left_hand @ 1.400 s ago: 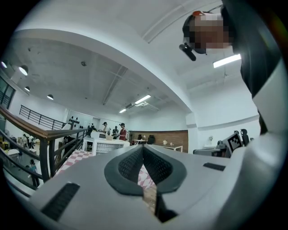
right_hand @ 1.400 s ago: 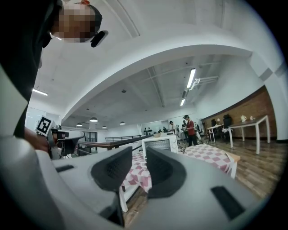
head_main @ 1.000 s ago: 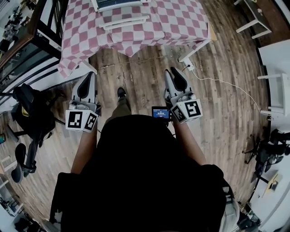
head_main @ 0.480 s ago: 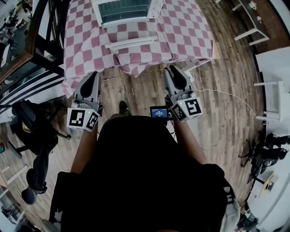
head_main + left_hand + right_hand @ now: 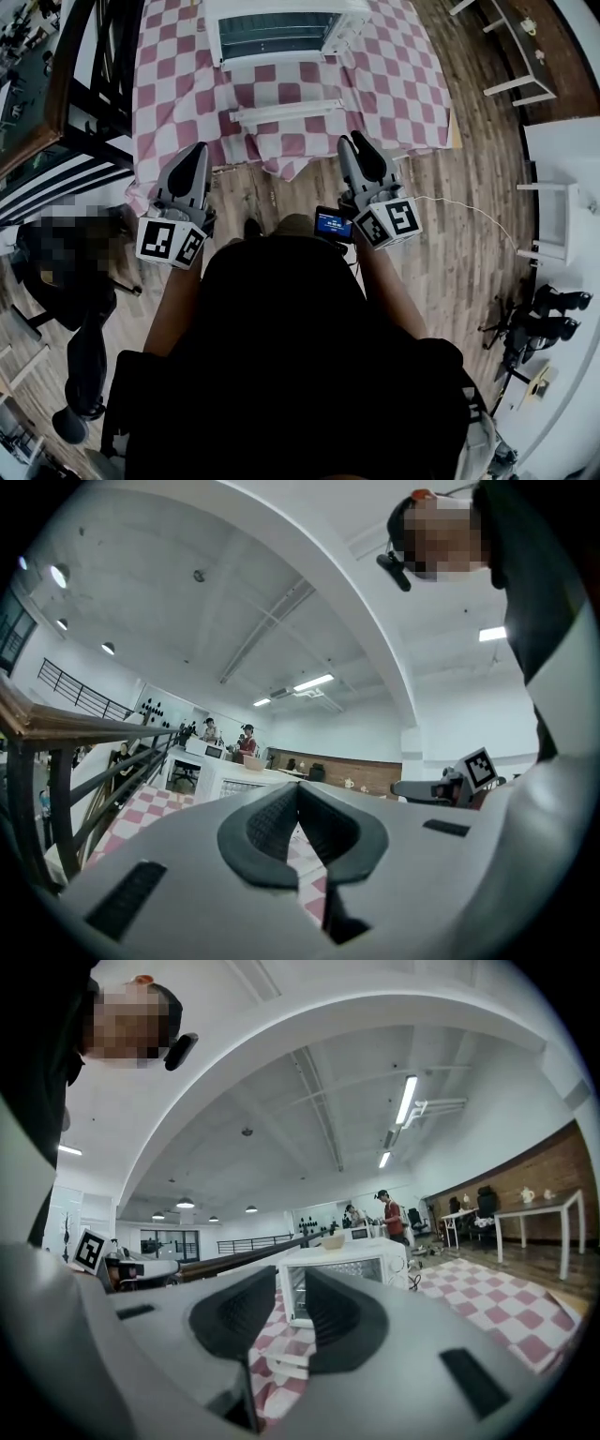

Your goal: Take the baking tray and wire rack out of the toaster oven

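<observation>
The white, boxy toaster oven (image 5: pixel 281 33) stands far ahead on a table draped in pink-and-white checked cloth (image 5: pixel 178 103), its door (image 5: pixel 286 114) dropped open toward the near side; the tray and rack can't be told apart inside its dark mouth. The left gripper (image 5: pixel 195 155), ribbed black pads pressed together at the tips, and the right gripper (image 5: pixel 352 145), pads slightly spread and empty, hover over wood-plank floor (image 5: pixel 469 206), short of the table's near edge.

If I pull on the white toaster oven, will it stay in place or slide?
The toaster oven looks like a small, rigid box, so it is likely light enough to shift. It stands on a loose checked tablecloth that hangs over the edge, so a hard pull may drag both.
</observation>
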Available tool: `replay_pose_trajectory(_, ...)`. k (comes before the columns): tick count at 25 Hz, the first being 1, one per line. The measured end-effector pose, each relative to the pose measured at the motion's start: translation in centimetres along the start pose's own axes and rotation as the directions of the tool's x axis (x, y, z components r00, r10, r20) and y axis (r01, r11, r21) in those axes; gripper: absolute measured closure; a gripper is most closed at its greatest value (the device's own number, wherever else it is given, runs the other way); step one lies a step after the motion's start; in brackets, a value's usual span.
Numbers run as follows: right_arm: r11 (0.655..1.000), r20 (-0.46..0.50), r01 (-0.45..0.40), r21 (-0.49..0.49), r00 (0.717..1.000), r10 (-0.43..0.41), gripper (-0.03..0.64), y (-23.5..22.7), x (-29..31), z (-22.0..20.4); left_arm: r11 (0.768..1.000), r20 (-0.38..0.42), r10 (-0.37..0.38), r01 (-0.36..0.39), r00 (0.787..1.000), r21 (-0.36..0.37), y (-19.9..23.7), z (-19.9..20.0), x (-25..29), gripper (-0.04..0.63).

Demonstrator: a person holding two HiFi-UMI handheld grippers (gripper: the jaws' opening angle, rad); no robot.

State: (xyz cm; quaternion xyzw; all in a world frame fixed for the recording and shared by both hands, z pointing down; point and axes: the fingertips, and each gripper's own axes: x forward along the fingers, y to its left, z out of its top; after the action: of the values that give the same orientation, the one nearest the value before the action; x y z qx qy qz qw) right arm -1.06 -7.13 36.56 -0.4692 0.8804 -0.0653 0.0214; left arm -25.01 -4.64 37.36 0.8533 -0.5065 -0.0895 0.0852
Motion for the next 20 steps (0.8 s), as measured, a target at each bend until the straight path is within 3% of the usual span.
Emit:
replay_pose_trajectory(3, 0.998, -0.012, 0.013, 0.056, 1.000, -0.013, 0.515, -1.3, 1.5, -0.8, 1.000, -0.013, 0.001, 0.000, 1.000, 0.002, 1.1, -0.9, 1.5, 0.607)
replay_pose_trajectory(5, 0.988, -0.011, 0.020, 0.152, 1.000, -0.018, 0.515, -2.5, 2.6, -1.7, 1.000, -0.028, 0.000, 0.000, 1.000, -0.009, 1.9, -1.6, 2.5, 0.607)
replay_pose_trajectory(8, 0.943, -0.004, 0.034, 0.332, 0.999, -0.035, 0.515, -4.6, 4.6, -3.4, 1.000, -0.040, -0.002, 0.002, 0.999, -0.019, 3.0, -2.0, 4.1, 0.607)
replay_pose_trajectory(12, 0.865, 0.005, 0.030, 0.500, 0.999, -0.038, 0.515, -7.4, 8.7, -4.7, 1.000, -0.052, -0.005, 0.005, 0.999, -0.008, 5.3, -2.1, 7.6, 0.607)
replay_pose_trajectory(16, 0.749, 0.009, -0.013, 0.662, 1.000, 0.009, 0.515, -9.7, 13.8, -6.2, 0.999, -0.078, 0.031, -0.031, 0.996, -0.003, 8.2, -2.4, 11.3, 0.607)
replay_pose_trajectory(18, 0.654, 0.018, -0.040, 0.756, 0.999, 0.040, 0.515, -10.8, 16.5, -7.1, 0.999, -0.096, 0.041, -0.041, 0.995, 0.005, 9.4, -2.8, 13.0, 0.607)
replay_pose_trajectory(20, 0.532, 0.025, -0.051, 0.845, 0.998, 0.056, 0.515, -11.8, 19.0, -8.5, 0.999, -0.114, 0.049, -0.048, 0.992, 0.011, 10.6, -3.2, 14.6, 0.607)
